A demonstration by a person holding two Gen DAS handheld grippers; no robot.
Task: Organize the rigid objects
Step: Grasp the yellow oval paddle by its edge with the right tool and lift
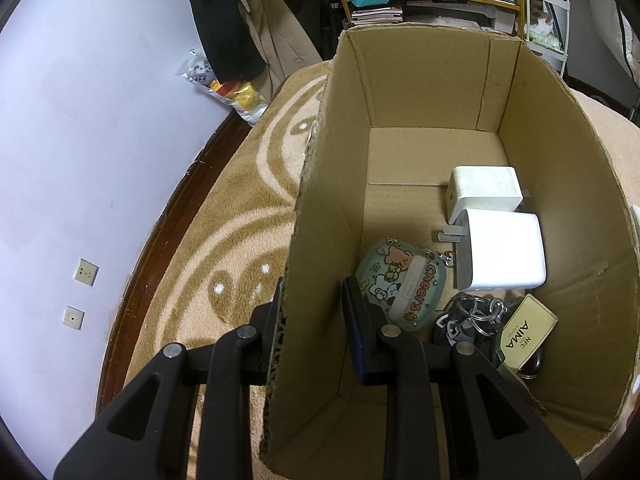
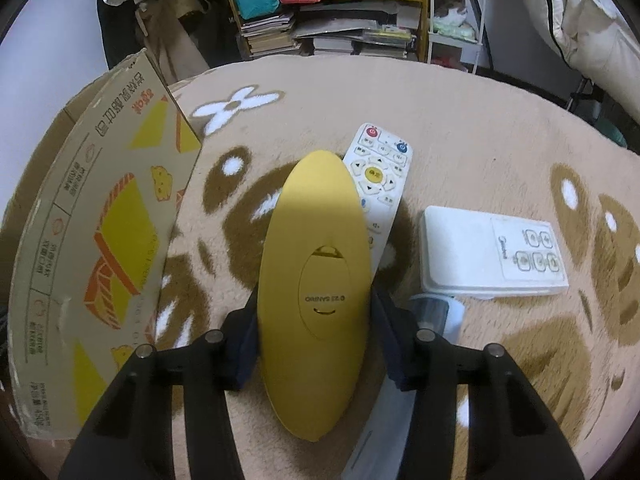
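Two chargers (image 1: 492, 224) in one box (image 1: 320, 240), left jaws astride its wall; right jaws clamping one yellow oval (image 2: 314, 280).

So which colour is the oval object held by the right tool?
Yellow-gold oval object, best visible in the right wrist view.

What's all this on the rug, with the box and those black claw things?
A person is tidying small hard items into a cardboard box using two handheld grippers. The left gripper straddles the box's side wall, steadying it. The right gripper holds a yellow oval object. Two white chargers, a cartoon case and keys lie inside; two remotes remain on the rug.
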